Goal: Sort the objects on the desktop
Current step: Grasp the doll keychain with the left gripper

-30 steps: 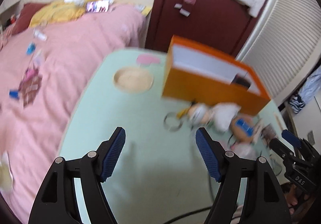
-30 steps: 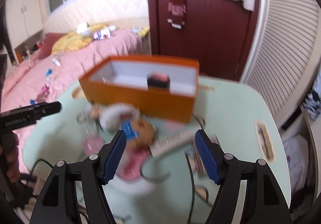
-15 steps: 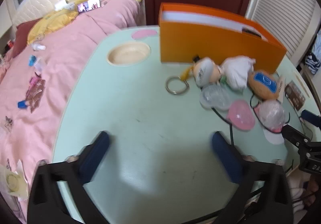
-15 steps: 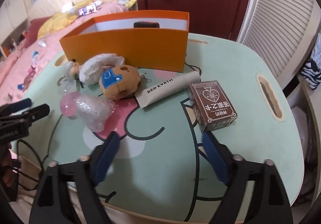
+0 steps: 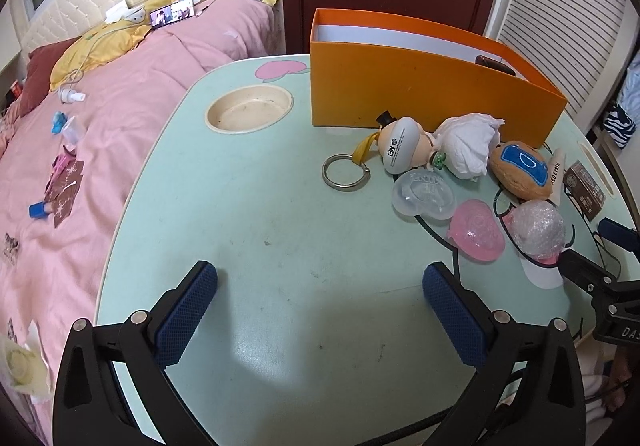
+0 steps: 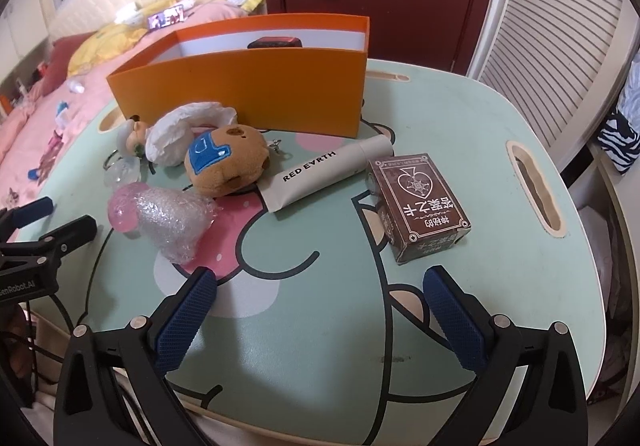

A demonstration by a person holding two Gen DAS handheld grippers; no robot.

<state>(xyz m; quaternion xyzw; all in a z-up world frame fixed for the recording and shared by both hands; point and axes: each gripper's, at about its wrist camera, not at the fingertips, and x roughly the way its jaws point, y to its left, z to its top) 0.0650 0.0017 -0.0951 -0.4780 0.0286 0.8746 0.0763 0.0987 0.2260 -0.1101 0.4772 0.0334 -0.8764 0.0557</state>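
One orange box (image 6: 256,86), one card pack (image 6: 418,206), one tube (image 6: 324,174)

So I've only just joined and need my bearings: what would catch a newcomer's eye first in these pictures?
The tall orange cardboard box stands at the far side of the mint-green cartoon-print table. In front of it lies a huddle of small things, among them a brown plush toy with a blue patch, a white tube printed RED EARTH and a brown playing-card box.
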